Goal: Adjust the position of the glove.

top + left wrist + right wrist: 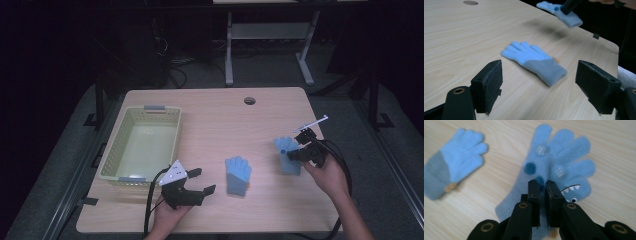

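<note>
Blue knitted fabric is being pinched by the right gripper (543, 185), whose jaws are being held nearly together on the palm of the patterned glove (554, 170), a light blue glove with round patches and a small toothed face on its thumb. In the high view, this glove (286, 150) is being gripped near the table's right edge by the right gripper (296, 154), which is being held in the person's right hand (327, 175). The left gripper (200, 182) is being held above the near edge of the wooden table (225, 115), its jaws being kept wide apart with nothing between them. The plain glove (534, 61), blue with a grey cuff, is lying flat on the table just beyond those jaws, between the two grippers. A pale yellow basket (112, 155) is standing at the table's left side, near the left gripper.
</note>
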Available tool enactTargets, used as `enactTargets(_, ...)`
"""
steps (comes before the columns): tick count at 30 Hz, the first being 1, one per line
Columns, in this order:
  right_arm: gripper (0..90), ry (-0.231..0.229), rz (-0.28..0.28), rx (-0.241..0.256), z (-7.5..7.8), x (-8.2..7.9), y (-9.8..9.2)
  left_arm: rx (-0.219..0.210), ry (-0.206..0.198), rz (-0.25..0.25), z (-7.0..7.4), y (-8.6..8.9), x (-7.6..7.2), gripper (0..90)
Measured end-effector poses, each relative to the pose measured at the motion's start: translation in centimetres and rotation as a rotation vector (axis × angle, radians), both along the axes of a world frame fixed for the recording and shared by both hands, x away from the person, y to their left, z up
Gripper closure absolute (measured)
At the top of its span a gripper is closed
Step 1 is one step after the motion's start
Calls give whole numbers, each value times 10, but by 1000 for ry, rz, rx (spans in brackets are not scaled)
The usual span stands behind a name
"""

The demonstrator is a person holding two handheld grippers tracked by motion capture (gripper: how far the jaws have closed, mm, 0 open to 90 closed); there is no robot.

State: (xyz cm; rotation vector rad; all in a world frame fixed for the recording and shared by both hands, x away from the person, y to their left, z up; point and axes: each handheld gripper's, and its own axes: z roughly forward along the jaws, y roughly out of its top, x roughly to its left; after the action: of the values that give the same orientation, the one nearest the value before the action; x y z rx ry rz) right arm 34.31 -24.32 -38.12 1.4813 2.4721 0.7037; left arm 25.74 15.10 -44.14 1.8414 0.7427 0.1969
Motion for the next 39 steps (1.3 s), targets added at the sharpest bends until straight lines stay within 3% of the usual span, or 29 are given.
enactTargets(5,837,-28,51,27,14,-9,20,-1,-3,3,1,0,-1,215)
enactTargets(12,836,-46,93,59,17,-15,44,-7,-4,1,1,0,-1,215)
enactTargets(20,833,-28,132,76,4,-18,73,-7,-12,0,2,1,-2,215)
enactTargets(27,830,-10,150,129,-5,-22,92,0,-9,-2,2,0,-2,217)
enactTargets(39,824,22,162,135,-29,-26,123,3,-11,0,3,0,-3,221)
